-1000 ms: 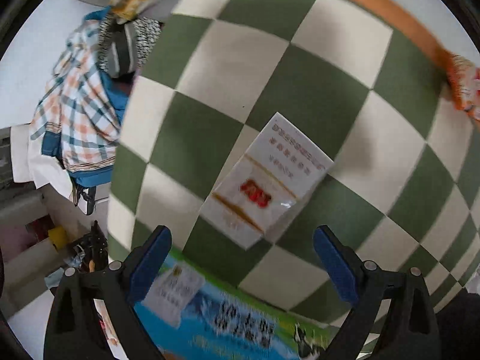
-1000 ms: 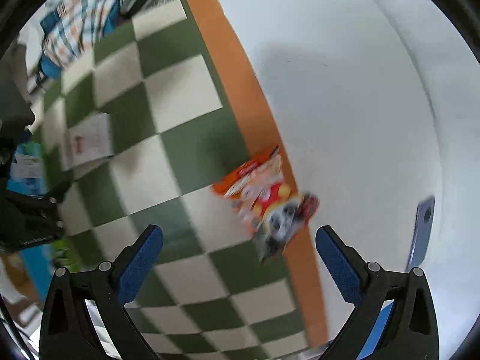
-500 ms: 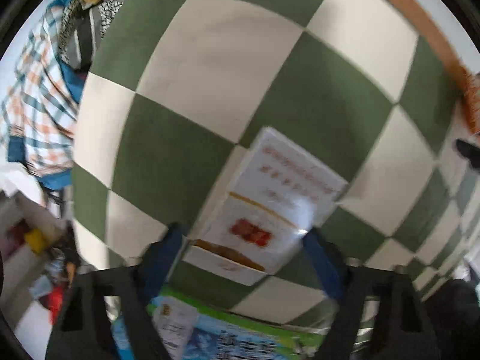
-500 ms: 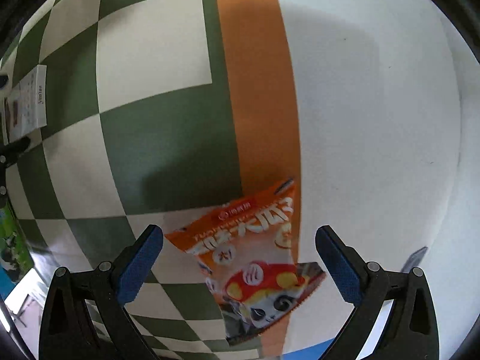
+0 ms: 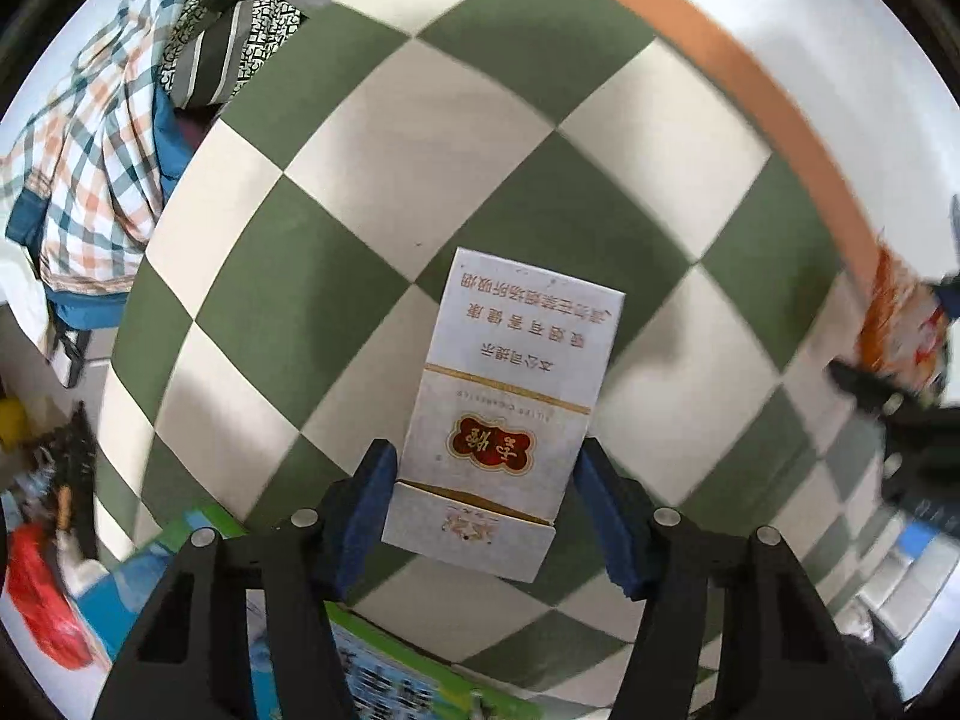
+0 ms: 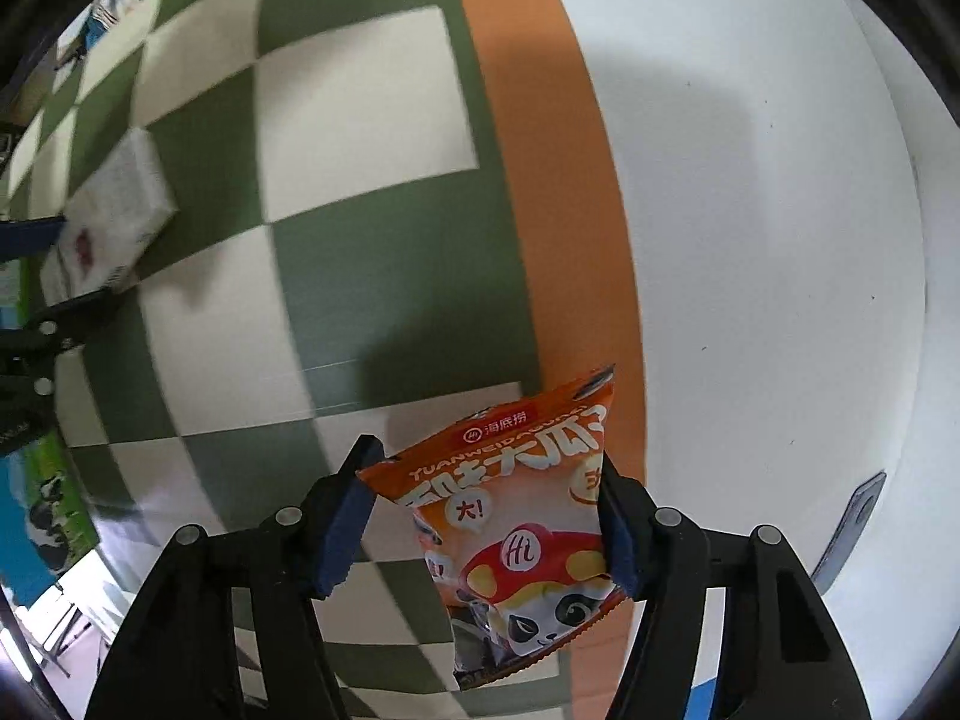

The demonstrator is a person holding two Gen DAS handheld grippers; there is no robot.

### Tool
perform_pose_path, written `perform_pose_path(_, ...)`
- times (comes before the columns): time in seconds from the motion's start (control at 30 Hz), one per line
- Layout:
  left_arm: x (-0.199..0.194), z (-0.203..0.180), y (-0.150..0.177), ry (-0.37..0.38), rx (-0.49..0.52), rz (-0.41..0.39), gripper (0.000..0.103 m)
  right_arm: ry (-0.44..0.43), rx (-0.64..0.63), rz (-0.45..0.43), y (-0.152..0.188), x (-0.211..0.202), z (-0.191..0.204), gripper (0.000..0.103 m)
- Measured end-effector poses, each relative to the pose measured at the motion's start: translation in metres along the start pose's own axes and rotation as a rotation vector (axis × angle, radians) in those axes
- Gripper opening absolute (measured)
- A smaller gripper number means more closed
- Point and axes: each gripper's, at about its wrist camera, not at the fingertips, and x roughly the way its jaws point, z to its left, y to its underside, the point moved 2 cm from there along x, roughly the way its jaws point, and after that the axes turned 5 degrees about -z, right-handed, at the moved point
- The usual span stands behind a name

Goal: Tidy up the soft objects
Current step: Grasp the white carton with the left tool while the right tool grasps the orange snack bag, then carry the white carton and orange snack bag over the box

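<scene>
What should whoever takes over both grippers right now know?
Left gripper: jaws have just been closing, pads now against the sides of the white cigarette pack on the checkered mat.
Right gripper: jaws have just been closing around the orange snack bag at the mat's orange border; its far pad touches, the near one looks just short.
Done: both items reached.
Left: secure, lift, sort. Plaid shirt lies piled at the mat's edge.
</scene>
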Motion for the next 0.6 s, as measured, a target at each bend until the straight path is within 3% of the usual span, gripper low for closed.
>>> perform_pose_path(0.13, -0.020, -0.004, 0.005, 0.032, -0.030, -0.052, 0.057, -0.033, 0.007, -0.036, 0.007, -0.022, 0.006, 0.063)
perform_pose_path(0.3, -0.014, -0.011, 0.008, 0.085, -0.046, -0.018, 0.057, -0.039, 0.012, -0.056, 0.010, -0.040, 0.017, 0.063)
perform_pose_path(0.43, 0.023, -0.006, 0.000, 0.074, -0.082, 0.080, 0.058, -0.032, 0.032, -0.035, 0.012, -0.035, 0.019, 0.063)
perform_pose_path(0.47, 0.024, -0.006, -0.002, 0.075, -0.089, 0.070, 0.062, -0.033, 0.037, -0.033, 0.013, -0.034, 0.019, 0.063)
perform_pose_path(0.5, 0.024, -0.008, -0.007, 0.062, -0.077, 0.064, 0.062, -0.036, 0.046, -0.031, -0.004, -0.031, 0.023, 0.063)
perform_pose_path(0.6, 0.025, -0.017, -0.012, 0.005, -0.062, 0.059, 0.061, -0.047, 0.063, -0.036, -0.010, -0.026, 0.011, 0.063)
